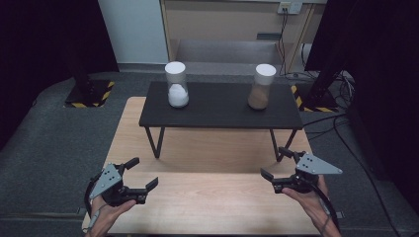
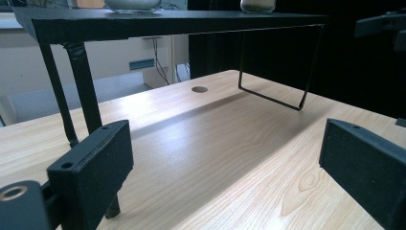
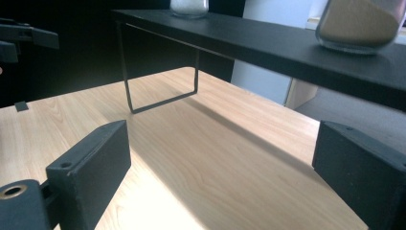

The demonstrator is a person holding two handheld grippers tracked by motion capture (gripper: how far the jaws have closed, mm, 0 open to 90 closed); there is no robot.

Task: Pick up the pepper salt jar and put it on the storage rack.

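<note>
Hands at the near edge of a pale wooden surface (image 1: 212,202) hold two black tools, both with jaws spread wide and pinching nothing. The left tool (image 1: 142,174) hovers at about 8 o'clock on the surface, the right tool (image 1: 276,163) at about 4 o'clock, well apart from each other. Toward 12 o'clock a low black shelf (image 1: 220,111) on thin metal legs stands on the surface. Two clear jars with white lids sit on the shelf: a jar of white powder (image 1: 176,85) at its left end, and a jar of tan powder (image 1: 261,87) toward its right end. In the left gripper view, a small round hole (image 2: 199,89) marks the wood beneath the shelf. Grey carpet (image 1: 54,133) surrounds the surface.
</note>
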